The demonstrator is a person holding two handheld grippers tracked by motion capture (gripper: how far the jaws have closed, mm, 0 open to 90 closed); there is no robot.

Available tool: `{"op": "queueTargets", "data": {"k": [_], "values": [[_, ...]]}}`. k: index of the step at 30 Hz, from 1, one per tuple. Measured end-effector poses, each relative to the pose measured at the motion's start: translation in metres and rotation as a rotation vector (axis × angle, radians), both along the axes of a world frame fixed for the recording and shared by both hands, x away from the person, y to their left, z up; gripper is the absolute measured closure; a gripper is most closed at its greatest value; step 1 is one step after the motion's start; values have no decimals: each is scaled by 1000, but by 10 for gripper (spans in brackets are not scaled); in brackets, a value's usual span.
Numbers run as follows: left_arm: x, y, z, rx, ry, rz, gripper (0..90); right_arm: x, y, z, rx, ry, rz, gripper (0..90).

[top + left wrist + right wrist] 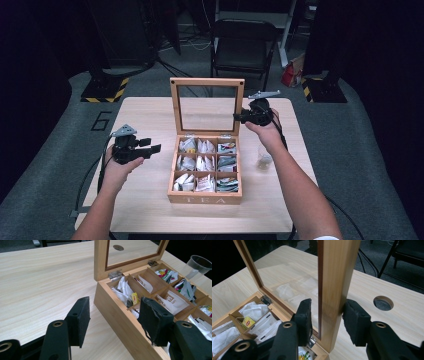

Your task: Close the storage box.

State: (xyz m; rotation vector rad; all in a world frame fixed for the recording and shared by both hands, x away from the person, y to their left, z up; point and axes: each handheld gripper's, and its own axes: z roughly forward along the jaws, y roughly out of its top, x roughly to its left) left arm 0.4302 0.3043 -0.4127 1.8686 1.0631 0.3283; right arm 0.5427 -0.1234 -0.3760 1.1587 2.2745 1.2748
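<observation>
A wooden tea box [205, 198] stands mid-table with its glass lid [207, 82] raised upright. Its compartments hold several tea bags [205, 162]. My right gripper [239, 117] reaches the lid's right edge from the right. In the right gripper view its jaws straddle the lid's wooden side rail [337, 277]. The right pad [352, 320] touches the wood, and a thin gap shows at the left pad [305, 315]. My left gripper [152, 146] hovers left of the box, open and empty. Its jaws [113, 315] point at the box's near corner [110, 302].
A clear plastic cup [264, 156] stands on the table right of the box, under my right forearm, and shows again [198, 265] past the box. A round cable hole [383, 303] is in the tabletop behind the lid. A black chair [245, 45] stands beyond the table.
</observation>
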Motion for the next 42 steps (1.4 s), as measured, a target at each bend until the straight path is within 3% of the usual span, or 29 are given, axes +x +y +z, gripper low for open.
{"op": "queueTargets", "data": {"k": [8, 14, 20, 26, 42], "values": [[0, 1, 3, -4, -5, 2, 421, -9, 0, 3, -17, -7, 12, 603], [1, -1, 7, 0, -12, -13, 422, -17, -3, 5, 9, -11, 21, 613], [4, -4, 15, -10, -29, -17, 423, -25, -5, 14, 38, -44, 37, 612], [10, -10, 21, -3, -37, -33, 434, -27, -3, 17, 15, -62, 48, 629], [41, -30, 61, 24, -69, -66, 461, -32, -3, 16, 7, -78, 60, 628]]}}
